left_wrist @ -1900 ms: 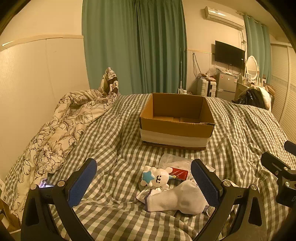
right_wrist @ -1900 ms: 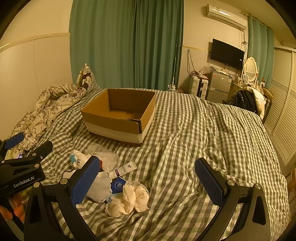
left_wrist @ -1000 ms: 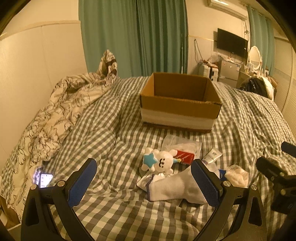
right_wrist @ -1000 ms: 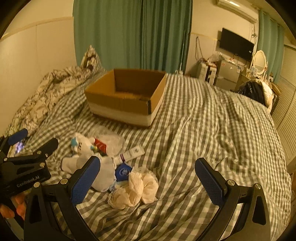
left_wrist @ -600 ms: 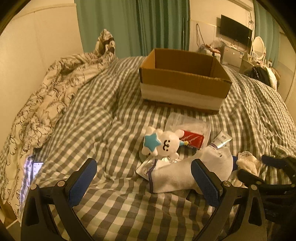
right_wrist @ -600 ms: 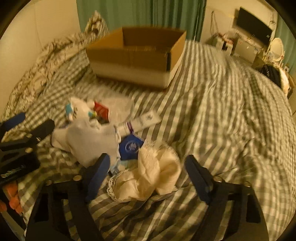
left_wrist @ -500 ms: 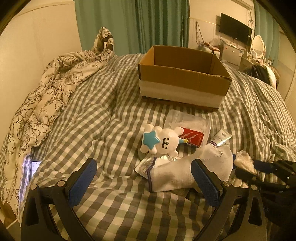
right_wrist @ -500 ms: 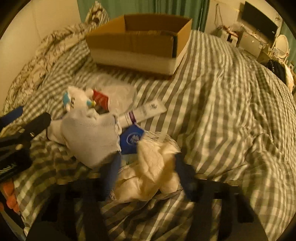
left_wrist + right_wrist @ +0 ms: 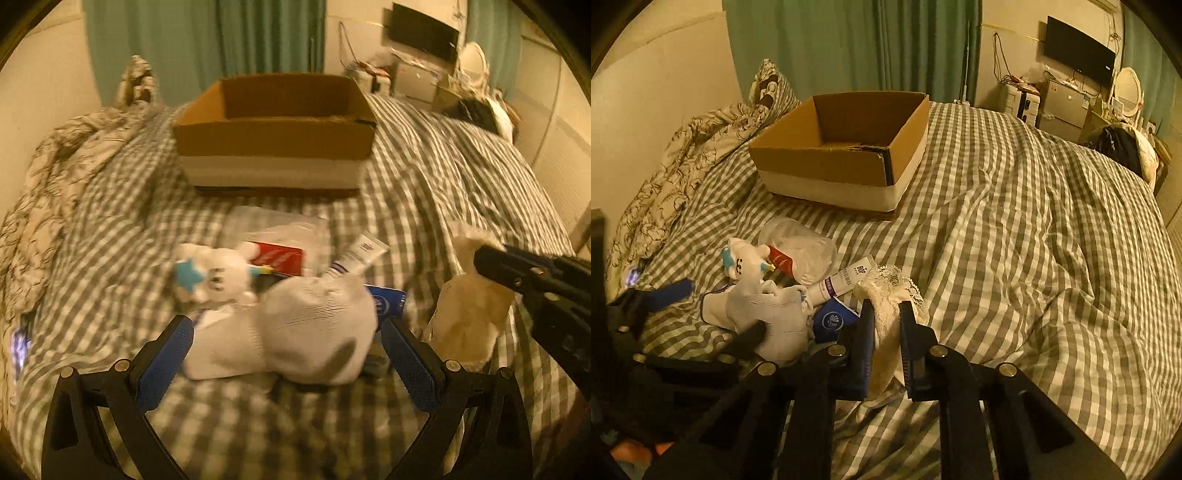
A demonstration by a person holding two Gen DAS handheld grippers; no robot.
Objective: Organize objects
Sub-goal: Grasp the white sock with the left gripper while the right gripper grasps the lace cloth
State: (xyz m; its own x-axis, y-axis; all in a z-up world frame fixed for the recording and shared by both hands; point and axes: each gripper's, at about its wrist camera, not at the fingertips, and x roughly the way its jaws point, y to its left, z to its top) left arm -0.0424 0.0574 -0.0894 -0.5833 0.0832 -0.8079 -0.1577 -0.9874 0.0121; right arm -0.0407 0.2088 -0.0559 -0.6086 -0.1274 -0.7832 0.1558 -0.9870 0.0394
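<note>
An open cardboard box [image 9: 273, 133] [image 9: 846, 147] stands on the checked bed. In front of it lies a pile: a white plush toy with a blue star [image 9: 214, 275] [image 9: 742, 264], a clear bag with a red packet [image 9: 280, 254] [image 9: 801, 254], a white tube [image 9: 360, 253] [image 9: 846, 278], a blue packet [image 9: 834, 319] and a white sock [image 9: 295, 332] [image 9: 764, 314]. My left gripper [image 9: 284, 362] is open around the sock. My right gripper [image 9: 886, 321] is shut on a cream lace cloth [image 9: 886, 295] [image 9: 469, 310] and holds it off the bed.
A floral duvet [image 9: 676, 173] is bunched along the left wall. A lit phone [image 9: 18, 343] lies at the bed's left edge. Green curtains, a TV [image 9: 1078, 55], a mirror and appliances stand beyond the bed. The bed's right half [image 9: 1052, 240] is checked cover.
My right gripper dropped onto the cream lace cloth, closed on it and lifted it. My left gripper moved forward and down until its open fingers flank the white sock.
</note>
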